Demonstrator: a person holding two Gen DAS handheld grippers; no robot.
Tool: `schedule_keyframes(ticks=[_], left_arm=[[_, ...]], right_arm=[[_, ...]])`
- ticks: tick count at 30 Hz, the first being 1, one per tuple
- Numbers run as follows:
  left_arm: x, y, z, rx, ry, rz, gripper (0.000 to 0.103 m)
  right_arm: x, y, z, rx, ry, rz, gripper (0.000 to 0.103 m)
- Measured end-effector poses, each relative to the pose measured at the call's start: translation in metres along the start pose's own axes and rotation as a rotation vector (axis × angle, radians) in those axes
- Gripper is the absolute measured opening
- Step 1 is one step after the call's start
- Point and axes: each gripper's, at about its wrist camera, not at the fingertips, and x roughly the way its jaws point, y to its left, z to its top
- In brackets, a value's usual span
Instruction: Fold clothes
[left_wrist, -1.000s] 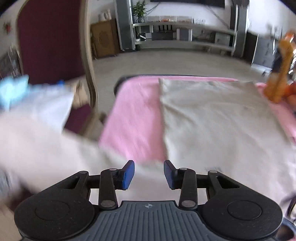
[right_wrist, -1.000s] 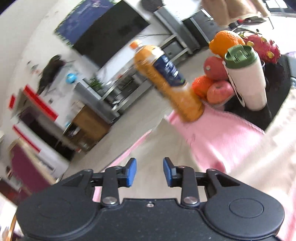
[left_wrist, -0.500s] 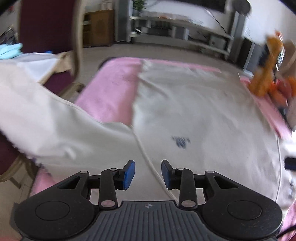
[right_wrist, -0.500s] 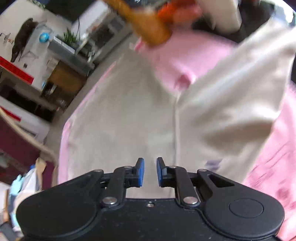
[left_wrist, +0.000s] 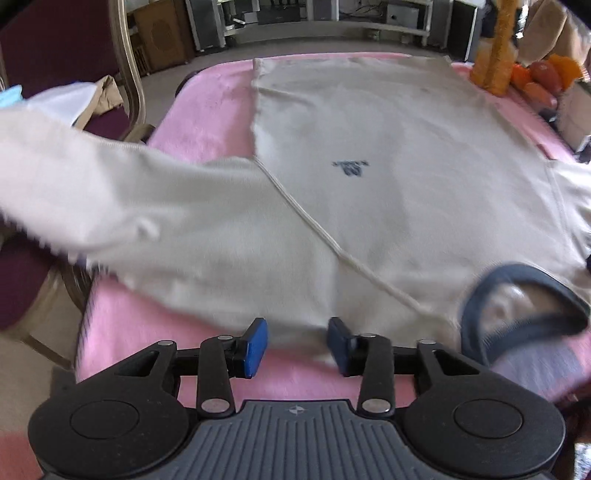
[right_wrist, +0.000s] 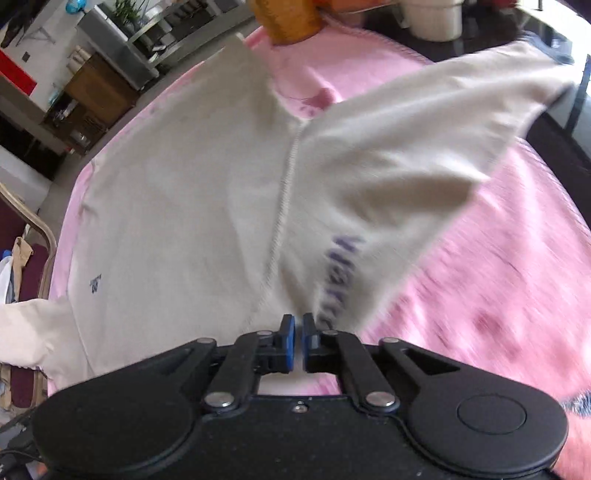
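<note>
1. Blue pads on the left gripper (left_wrist: 297, 341) stand apart with a clear gap. The near shoulder edge of the sweater (left_wrist: 388, 147) lies at or just beyond the tips. Whether cloth is pinched I cannot tell.
2. Right gripper (right_wrist: 298, 334): jaws closing, nearly together, only a slit between the pads. Sweater cloth bunches right at the tips by the printed lettering (right_wrist: 341, 277), but pads pressing on it is not visible.
3. Sweater is cream knit, spread flat, hem far and collar (left_wrist: 524, 310) near. It lies on a pink blanket (left_wrist: 210, 110) over the table.
4. Left sleeve (left_wrist: 92, 177) reaches out past the left edge of the blanket and is blurred. Right sleeve (right_wrist: 424, 122) fans out to the right over pink, its cuff near the dark table edge.
5. Raglan seams (left_wrist: 332, 243) run from collar to armpit on both sides.
6. Handling, as a judgement: light, soft and floppy. It will drape and drag on the fuzzy blanket, is not slippery and not fragile. A thick knit needs a full pinch.
7. Best holds, judged: both shoulder points beside the collar, or a sleeve at cuff and seam. Seams and ribbed edges give the firmest bite.
8. Far right: orange bottle (left_wrist: 495, 66), fruit (left_wrist: 546, 74), white cup (right_wrist: 432, 18). A swung sleeve could catch them.
9. Far left: maroon chair (left_wrist: 74, 55) with clothes (left_wrist: 74, 99) on its seat.
</note>
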Motion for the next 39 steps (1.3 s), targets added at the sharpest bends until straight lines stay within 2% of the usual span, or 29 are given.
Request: schedule_keyframes(ticks=[2, 5, 9, 11, 13, 17, 20, 23, 25, 28, 30, 33, 36, 38, 39], left_arm=[[-0.008, -0.006, -0.003, 0.001, -0.054, -0.028, 0.029], [-0.015, -0.023, 0.003, 0.039, -0.149, -0.06, 0.029], [0.002, -0.051, 0.006, 0.121, -0.11, -0.107, 0.029], [0.009, -0.06, 0.002, 0.173, -0.087, -0.101, 0.028], [0.01, -0.068, -0.003, 0.225, -0.098, -0.081, 0.027], [0.002, -0.07, -0.01, 0.261, -0.074, -0.103, 0.021], [-0.006, -0.077, -0.021, 0.323, -0.101, -0.071, 0.02], [-0.01, -0.076, -0.023, 0.316, -0.107, -0.06, 0.02], [-0.017, -0.07, -0.022, 0.27, -0.129, -0.074, 0.022], [-0.023, -0.058, -0.015, 0.18, -0.168, -0.098, 0.026], [-0.015, -0.056, -0.01, 0.141, -0.148, -0.113, 0.026], [0.003, -0.06, -0.008, 0.143, -0.075, -0.138, 0.024], [0.006, -0.066, -0.011, 0.195, -0.071, -0.117, 0.024], [0.006, -0.063, -0.01, 0.187, -0.065, -0.118, 0.025], [0.005, -0.06, -0.009, 0.174, -0.061, -0.117, 0.029]], right_arm=[[-0.007, 0.004, -0.008, -0.034, -0.047, 0.025, 0.016], [-0.018, 0.009, -0.021, -0.084, -0.116, 0.064, 0.016], [0.002, 0.026, -0.021, -0.096, -0.007, 0.158, 0.016], [0.014, 0.031, -0.02, -0.113, 0.013, 0.15, 0.013], [0.013, 0.037, -0.019, -0.153, 0.012, 0.142, 0.013], [0.005, 0.041, -0.03, -0.208, 0.036, 0.122, 0.013], [-0.006, 0.04, -0.043, -0.252, 0.056, 0.098, 0.014], [-0.013, 0.036, -0.055, -0.256, 0.017, 0.086, 0.016], [-0.019, 0.034, -0.058, -0.247, -0.003, 0.091, 0.016], [-0.03, 0.039, -0.057, -0.253, -0.078, 0.157, 0.016], [-0.027, 0.043, -0.055, -0.248, -0.078, 0.192, 0.016], [-0.012, 0.05, -0.053, -0.238, -0.01, 0.21, 0.016], [0.001, 0.058, -0.056, -0.264, 0.03, 0.147, 0.014], [-0.001, 0.061, -0.057, -0.279, 0.025, 0.142, 0.015], [-0.003, 0.062, -0.058, -0.281, 0.02, 0.146, 0.016]])
